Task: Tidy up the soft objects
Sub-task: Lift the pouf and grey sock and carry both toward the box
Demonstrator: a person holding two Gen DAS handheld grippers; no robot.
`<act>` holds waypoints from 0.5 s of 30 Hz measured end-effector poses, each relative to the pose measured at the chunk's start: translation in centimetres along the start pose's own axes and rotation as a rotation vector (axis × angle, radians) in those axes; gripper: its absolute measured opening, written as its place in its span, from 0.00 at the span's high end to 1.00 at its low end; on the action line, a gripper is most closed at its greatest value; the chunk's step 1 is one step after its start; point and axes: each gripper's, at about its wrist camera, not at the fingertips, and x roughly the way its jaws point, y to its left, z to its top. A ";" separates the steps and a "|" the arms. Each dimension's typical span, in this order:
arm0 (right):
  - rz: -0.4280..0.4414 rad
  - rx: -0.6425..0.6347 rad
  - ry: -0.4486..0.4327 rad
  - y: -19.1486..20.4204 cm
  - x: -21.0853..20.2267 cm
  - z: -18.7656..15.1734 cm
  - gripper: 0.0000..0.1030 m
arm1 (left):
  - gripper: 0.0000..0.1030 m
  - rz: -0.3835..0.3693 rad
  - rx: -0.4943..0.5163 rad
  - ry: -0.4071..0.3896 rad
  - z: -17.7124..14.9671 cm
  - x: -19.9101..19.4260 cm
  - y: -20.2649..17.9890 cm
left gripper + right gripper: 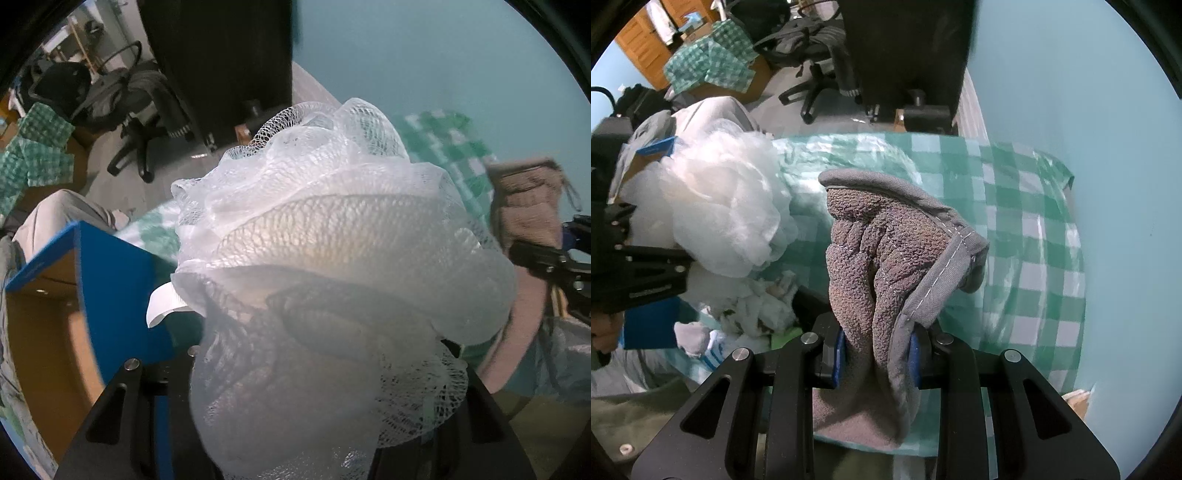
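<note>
Grey cloth [886, 266] pinched in the right hand-held gripper [875, 354].

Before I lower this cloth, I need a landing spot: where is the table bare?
Bare checked tablecloth lies right of the gray cloth, toward the wall edge. Left is crowded: the white mesh pouf in the left tool, with a heap of white soft things below it.

Each camera is looking forward along its gripper: the left is pressing close against the loofah [332, 266], the right is nearing the cloth [886, 266]; both are sharing the checkered table [1034, 229].
</note>
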 end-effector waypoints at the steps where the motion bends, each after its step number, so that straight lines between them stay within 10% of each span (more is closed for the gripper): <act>1: 0.000 -0.006 -0.004 0.2 -0.2 0.2 0.76 | 0.48 0.001 -0.006 -0.016 -0.1 -0.8 0.1; 15: 0.034 -0.107 -0.052 4.2 -2.9 2.9 0.76 | 0.48 0.017 -0.076 -0.098 -2.3 -6.6 2.5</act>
